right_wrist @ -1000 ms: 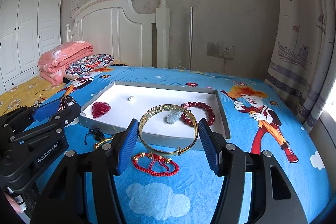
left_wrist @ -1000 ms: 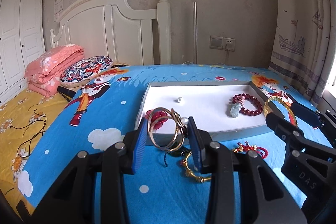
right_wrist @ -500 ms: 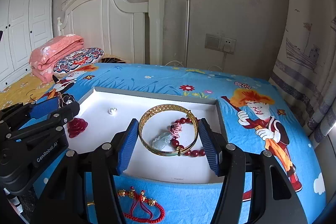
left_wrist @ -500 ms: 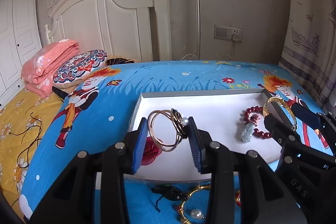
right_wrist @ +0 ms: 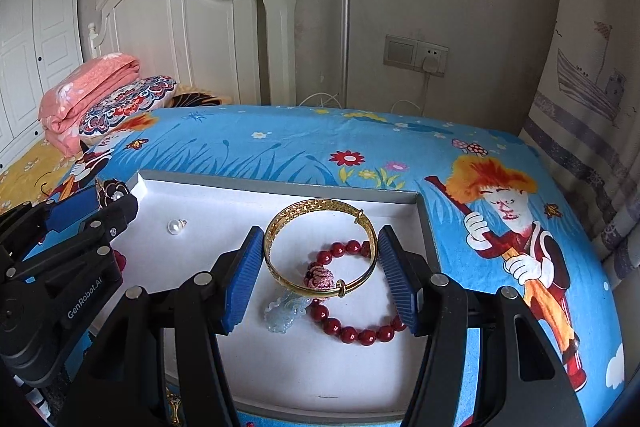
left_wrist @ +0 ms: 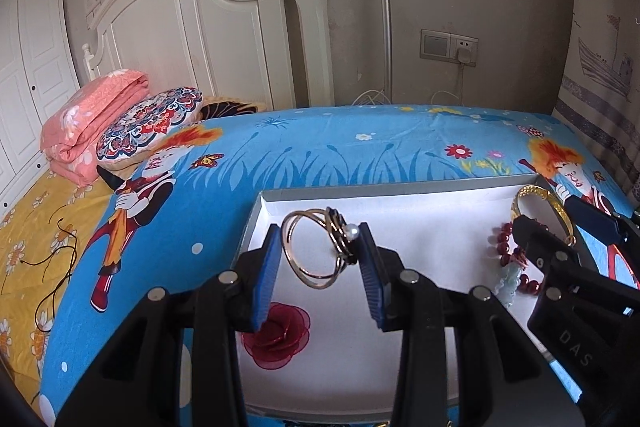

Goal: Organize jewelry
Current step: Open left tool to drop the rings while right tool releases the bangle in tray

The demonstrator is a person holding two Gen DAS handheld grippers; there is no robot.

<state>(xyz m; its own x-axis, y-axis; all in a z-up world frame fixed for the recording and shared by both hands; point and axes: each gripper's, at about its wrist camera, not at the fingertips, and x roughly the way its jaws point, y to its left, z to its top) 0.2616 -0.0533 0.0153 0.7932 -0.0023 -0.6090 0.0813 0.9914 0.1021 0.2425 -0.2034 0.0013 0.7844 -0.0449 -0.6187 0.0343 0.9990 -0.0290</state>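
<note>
My left gripper (left_wrist: 318, 267) is shut on a thin gold double-ring bangle with a pearl (left_wrist: 316, 251), held above the white tray (left_wrist: 400, 193). My right gripper (right_wrist: 320, 267) is shut on a wide gold bangle (right_wrist: 320, 247), held above the tray (right_wrist: 280, 183) over a red bead bracelet (right_wrist: 360, 331) with a pale jade charm (right_wrist: 284, 311). A red fabric flower (left_wrist: 280, 335) and a loose pearl (right_wrist: 175, 226) lie in the tray. Each gripper shows at the edge of the other's view: the right one (left_wrist: 572, 227), the left one (right_wrist: 100, 203).
The tray sits on a blue cartoon bedsheet (right_wrist: 320, 143). A pink folded blanket (left_wrist: 92, 119) and a patterned pillow (left_wrist: 152, 121) lie at the far left by the white headboard (left_wrist: 208, 39). A curtain (right_wrist: 588, 67) hangs at the right.
Both grippers have moved forward with their bangles, from over the bed in front of the tray to above the tray's inside. The loose jewelry on the sheet has dropped out of view.
</note>
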